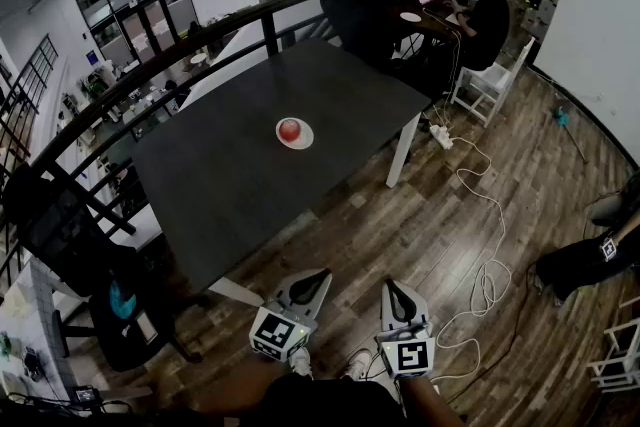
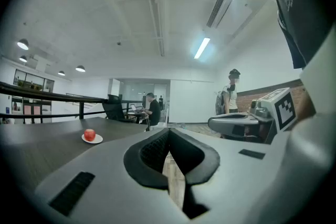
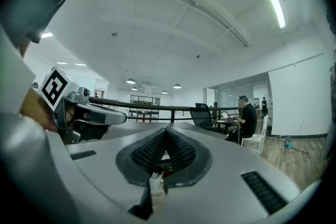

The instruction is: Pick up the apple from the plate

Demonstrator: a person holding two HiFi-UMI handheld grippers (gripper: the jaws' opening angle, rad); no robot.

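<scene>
One round red apple (image 1: 289, 128) sits on one small, white, round plate (image 1: 304, 142), in the middle of the flat dark table (image 1: 230, 185). There are two smooth grey tools, the left gripper (image 1: 323, 274) and the right gripper (image 1: 389, 285). They are well away from the apple, over the brown wooden floor (image 1: 440, 215) (both are pinched closed and hold nothing).

The table (image 1: 240, 175) looks matt, the apple (image 1: 290, 128) glossy, the floor (image 1: 420, 225) grained wood.
</scene>
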